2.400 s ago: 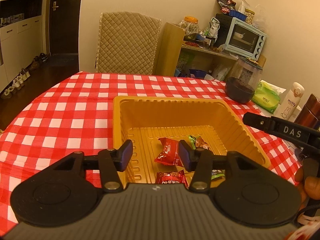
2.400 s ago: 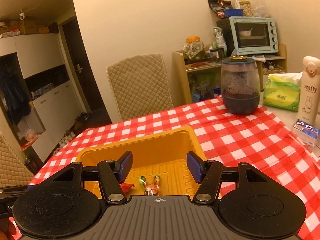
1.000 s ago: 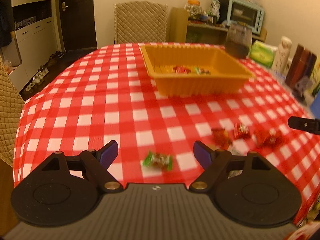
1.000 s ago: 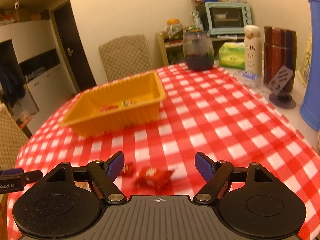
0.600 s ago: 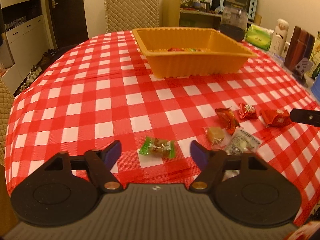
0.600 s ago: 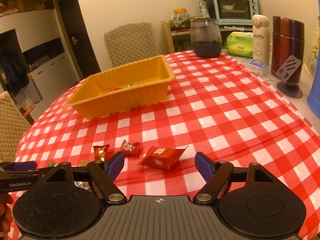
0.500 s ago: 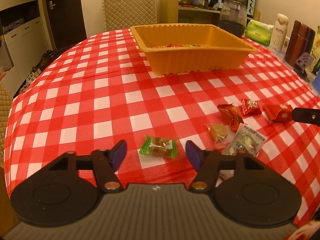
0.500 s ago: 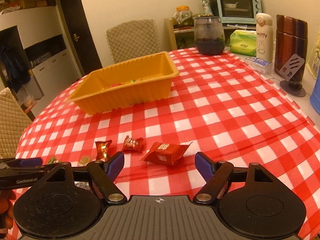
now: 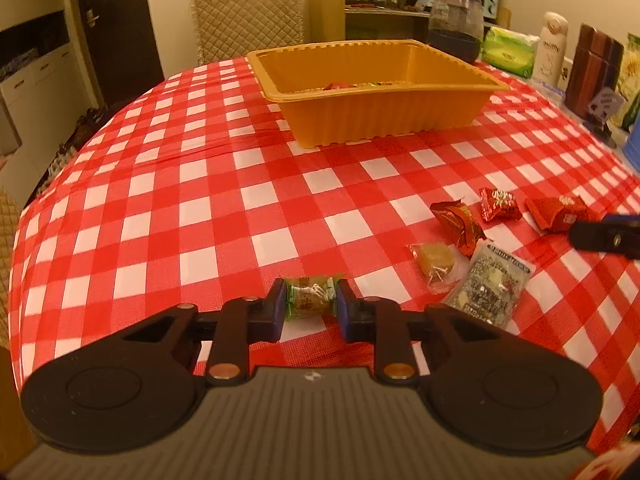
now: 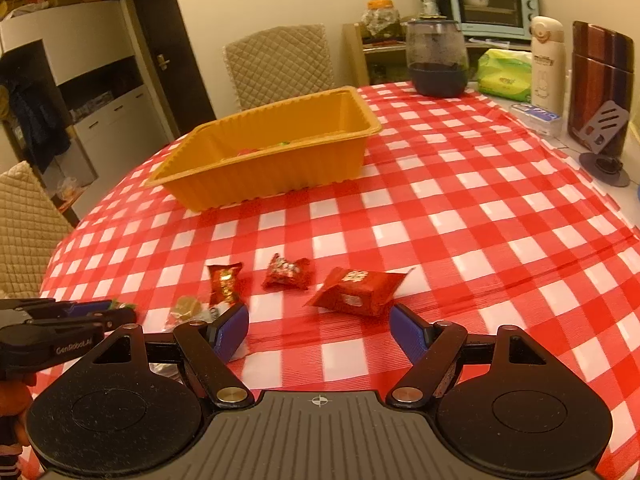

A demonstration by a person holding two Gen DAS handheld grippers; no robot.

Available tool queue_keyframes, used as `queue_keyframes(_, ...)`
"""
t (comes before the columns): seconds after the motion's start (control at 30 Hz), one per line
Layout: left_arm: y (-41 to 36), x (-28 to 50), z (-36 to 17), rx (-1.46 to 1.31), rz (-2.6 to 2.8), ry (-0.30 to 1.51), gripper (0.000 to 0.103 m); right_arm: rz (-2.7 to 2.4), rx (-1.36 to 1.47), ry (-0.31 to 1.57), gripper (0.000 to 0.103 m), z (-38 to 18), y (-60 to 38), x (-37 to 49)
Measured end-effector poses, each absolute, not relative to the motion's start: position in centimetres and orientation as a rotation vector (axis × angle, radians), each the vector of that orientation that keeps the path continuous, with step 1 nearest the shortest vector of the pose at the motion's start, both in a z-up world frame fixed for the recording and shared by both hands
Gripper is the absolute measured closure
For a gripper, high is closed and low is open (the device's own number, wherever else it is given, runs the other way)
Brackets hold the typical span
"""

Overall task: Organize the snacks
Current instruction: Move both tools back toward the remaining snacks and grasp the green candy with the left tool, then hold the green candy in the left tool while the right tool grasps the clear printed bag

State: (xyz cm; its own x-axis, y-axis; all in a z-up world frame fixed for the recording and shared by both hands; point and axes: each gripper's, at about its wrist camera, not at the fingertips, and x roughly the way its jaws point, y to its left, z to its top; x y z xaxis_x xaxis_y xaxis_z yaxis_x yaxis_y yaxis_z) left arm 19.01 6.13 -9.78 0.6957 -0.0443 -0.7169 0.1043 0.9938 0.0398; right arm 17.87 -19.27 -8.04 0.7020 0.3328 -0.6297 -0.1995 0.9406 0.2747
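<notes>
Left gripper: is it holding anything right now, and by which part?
Yes. The left gripper is shut on the green-wrapped candy, its fingers pressing the two twisted ends. The right gripper holds nothing.

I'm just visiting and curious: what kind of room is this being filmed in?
Most likely a home dining room. A table with a red checked tablecloth has quilted chairs around it, and a toaster oven sits on a shelf behind.

Green-wrapped candy (image 9: pixel 311 298): lying crosswise, pinched at both twisted ends. Orange tray (image 9: pixel 384 116): ribbed walls, upright on the tabletop, a few wrapped sweets inside. Loose on the cloth, near one another: large red packet (image 10: pixel 357 290), two small red candies (image 10: pixel 287 271), clear-wrapped yellow candy (image 9: pixel 434 260), silver sachet (image 9: pixel 493 285).
</notes>
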Motion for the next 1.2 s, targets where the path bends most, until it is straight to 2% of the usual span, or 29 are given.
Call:
queue_keyframes(0.2,6.2,18.5,-8.9,0.052,-0.096,0.788,0.080,0.411,0.165,0.747,0.026,-8.3,-16.7,16.9)
queue_keyframes(0.43,4.2,17.6,-9.4,0.144,-0.230,0.808,0.080,0.436,0.060,0.754,0.026,-8.8,-14.3,16.0)
queue_keyframes(0.87,0.9,15.6,-9.3,0.111,-0.418,0.826,0.080,0.361,0.183,0.778,0.026,-8.7,-17.1,16.9)
queue_keyframes(0.97,1.8,15.6,-9.1,0.150,-0.310,0.816,0.080,0.389,0.172,0.782,0.026,-8.7,-16.3,16.7)
queue_keyframes(1.2,6.4,16.4,-8.1,0.047,-0.097,0.777,0.080,0.421,0.099,0.776,0.026,-9.2,-14.0,16.4)
